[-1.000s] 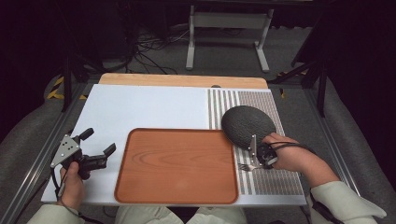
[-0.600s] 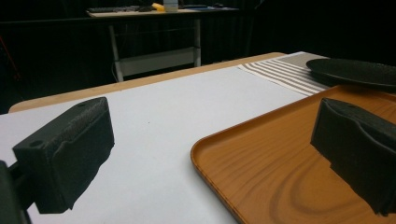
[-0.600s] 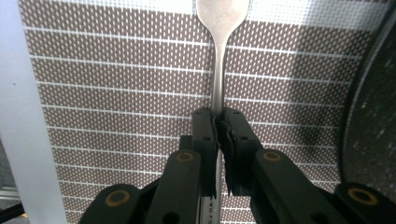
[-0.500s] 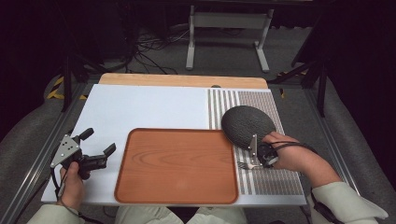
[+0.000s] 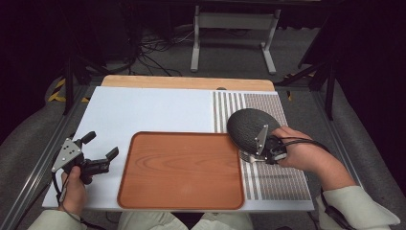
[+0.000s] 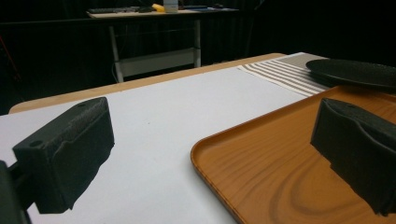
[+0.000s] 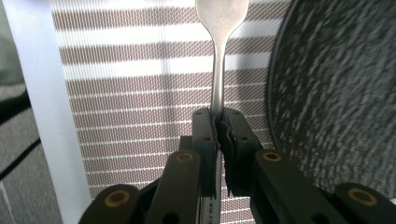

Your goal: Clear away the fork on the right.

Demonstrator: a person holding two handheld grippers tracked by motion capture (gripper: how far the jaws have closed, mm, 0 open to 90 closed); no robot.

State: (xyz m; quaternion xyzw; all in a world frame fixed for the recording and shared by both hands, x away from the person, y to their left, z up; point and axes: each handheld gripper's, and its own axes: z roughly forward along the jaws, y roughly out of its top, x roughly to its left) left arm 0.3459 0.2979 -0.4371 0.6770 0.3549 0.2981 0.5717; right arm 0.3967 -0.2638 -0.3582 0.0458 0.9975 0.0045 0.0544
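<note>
Steel fork (image 7: 219, 56) sits pinched by its handle between the right fingers (image 7: 232, 135), beside the dark plate (image 7: 336, 93), so lift it level; the left fingers (image 6: 70, 154) gape empty.

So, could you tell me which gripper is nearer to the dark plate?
The right. The right gripper, shut on a fork, sits at the dark plate's near edge over the striped mat. The left gripper stands open beyond the wooden tray, at the table's left edge.
</note>
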